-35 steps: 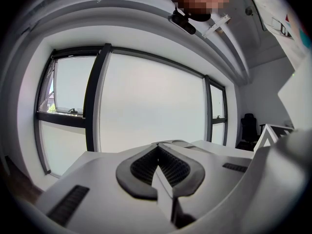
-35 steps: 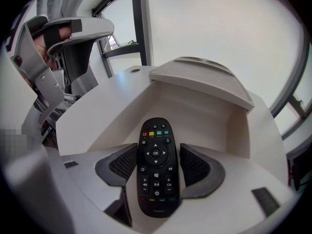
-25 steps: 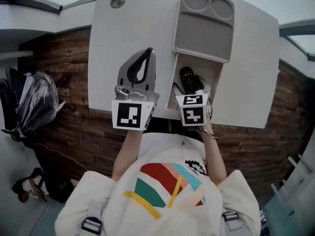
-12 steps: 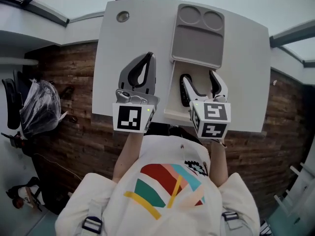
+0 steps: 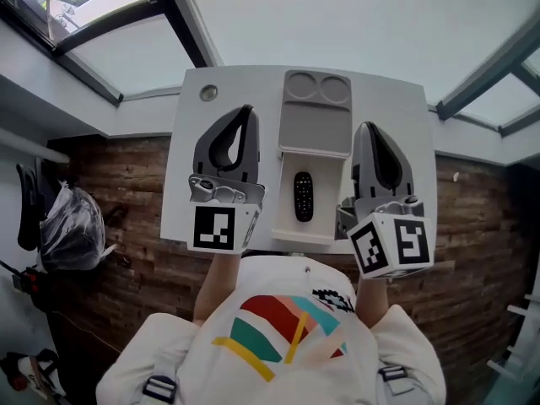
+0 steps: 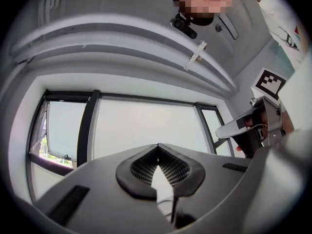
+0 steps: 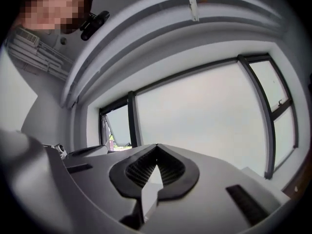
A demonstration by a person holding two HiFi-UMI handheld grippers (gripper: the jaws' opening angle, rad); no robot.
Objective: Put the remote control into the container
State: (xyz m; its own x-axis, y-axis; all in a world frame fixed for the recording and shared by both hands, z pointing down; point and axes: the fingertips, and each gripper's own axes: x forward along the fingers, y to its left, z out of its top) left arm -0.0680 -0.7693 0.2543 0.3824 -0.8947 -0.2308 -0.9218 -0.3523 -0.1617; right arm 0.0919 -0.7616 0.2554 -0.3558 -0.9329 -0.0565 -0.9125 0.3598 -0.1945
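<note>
The black remote control (image 5: 303,196) lies lengthwise inside the open white container (image 5: 335,226) on the white table. Nothing touches it. My left gripper (image 5: 245,108) hangs raised over the table, left of the container, with its jaws shut and empty. My right gripper (image 5: 364,126) is raised to the container's right; its jaws have just been closing and now meet with nothing between them. In the left gripper view the left gripper (image 6: 157,147) shows its tips touching before a bright window. The right gripper (image 7: 157,147) looks the same in the right gripper view.
The container's grey lid (image 5: 315,116), with two round hollows, lies flat behind the container. A round grommet (image 5: 208,94) sits in the white table (image 5: 422,167) at the far left corner. A dark bag (image 5: 72,226) rests on the wooden floor to the left. Windows lie beyond the table.
Both grippers have risen. The right one has come up from the container's opening and its jaws went from wide open to shut. The remote stays in the container.
</note>
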